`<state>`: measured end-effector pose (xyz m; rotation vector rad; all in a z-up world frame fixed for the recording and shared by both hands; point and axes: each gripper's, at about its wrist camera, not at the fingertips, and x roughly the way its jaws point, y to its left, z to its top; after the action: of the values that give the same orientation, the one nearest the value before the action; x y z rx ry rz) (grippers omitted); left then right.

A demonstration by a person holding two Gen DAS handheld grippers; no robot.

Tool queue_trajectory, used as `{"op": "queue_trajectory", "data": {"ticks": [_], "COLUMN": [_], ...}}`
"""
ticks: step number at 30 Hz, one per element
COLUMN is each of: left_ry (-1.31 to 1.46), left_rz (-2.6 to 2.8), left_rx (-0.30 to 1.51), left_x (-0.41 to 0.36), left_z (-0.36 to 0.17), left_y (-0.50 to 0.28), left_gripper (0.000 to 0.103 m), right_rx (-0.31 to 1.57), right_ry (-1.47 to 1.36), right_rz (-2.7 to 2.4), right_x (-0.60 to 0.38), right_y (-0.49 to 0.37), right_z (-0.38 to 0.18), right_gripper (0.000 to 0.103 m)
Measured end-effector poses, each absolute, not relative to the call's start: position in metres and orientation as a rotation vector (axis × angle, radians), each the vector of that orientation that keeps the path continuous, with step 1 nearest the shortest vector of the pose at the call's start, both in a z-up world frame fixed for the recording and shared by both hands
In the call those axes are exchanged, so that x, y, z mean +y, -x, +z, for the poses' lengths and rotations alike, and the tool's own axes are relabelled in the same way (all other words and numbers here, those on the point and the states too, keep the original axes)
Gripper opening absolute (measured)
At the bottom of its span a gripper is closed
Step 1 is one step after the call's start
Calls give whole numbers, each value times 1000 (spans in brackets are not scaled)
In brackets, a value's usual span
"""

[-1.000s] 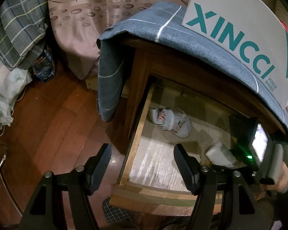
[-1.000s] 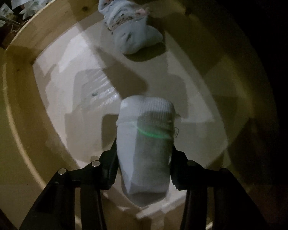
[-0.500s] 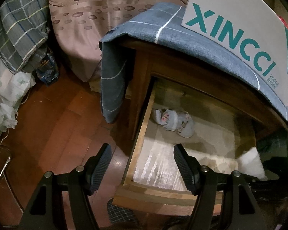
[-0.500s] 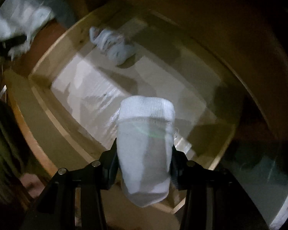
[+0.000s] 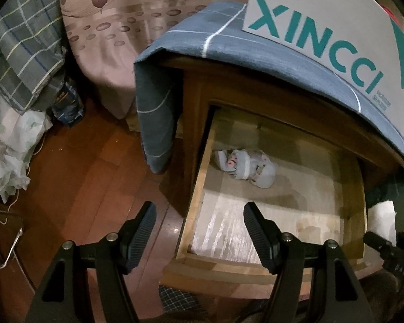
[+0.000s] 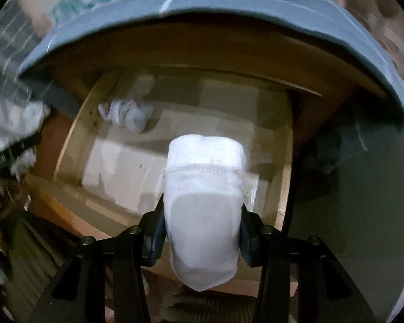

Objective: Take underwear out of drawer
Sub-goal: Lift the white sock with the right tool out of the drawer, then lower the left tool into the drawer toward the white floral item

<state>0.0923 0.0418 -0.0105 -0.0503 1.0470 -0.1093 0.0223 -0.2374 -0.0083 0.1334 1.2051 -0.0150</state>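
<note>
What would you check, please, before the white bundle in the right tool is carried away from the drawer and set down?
1. Grip on the white bundle: ok, the right tool is clamped on both of its sides.
2. Bundle clear of the drawer: ok, in the left wrist view it shows beyond the drawer's right wall.
3. Drawer open for another pick: ok, pulled well out.
4. Items left inside: not ok, a patterned bundle lies near the back left corner.
5. Left tool free: ok, open and holding nothing.
6. Place to set the bundle down: cannot tell, no spot is evident in either view.
</note>
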Motion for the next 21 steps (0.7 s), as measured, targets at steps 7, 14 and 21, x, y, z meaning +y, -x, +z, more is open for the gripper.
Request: {"op": "queue_trajectory", "data": {"ticks": [7,14,21], "left_ry": [-51,-292,-549], "left_rz": [-180,-251,-290], "left_rx": [1063,1018,931], "left_x": [23,-9,-33], "left_z": [-9,-6,-13], "left_y": [-94,-98,-105], "left_gripper": [69,69,69], "right_rx": [1201,1205,1209], "right_ry": [-210,-203,-218], "right_rz": [-25,-23,-24], "right_x": [-247,-245,-245], "right_y": [-25,-26,-26], "right_z": [-12,-13,-14], "right_gripper": [42,42,42]}}
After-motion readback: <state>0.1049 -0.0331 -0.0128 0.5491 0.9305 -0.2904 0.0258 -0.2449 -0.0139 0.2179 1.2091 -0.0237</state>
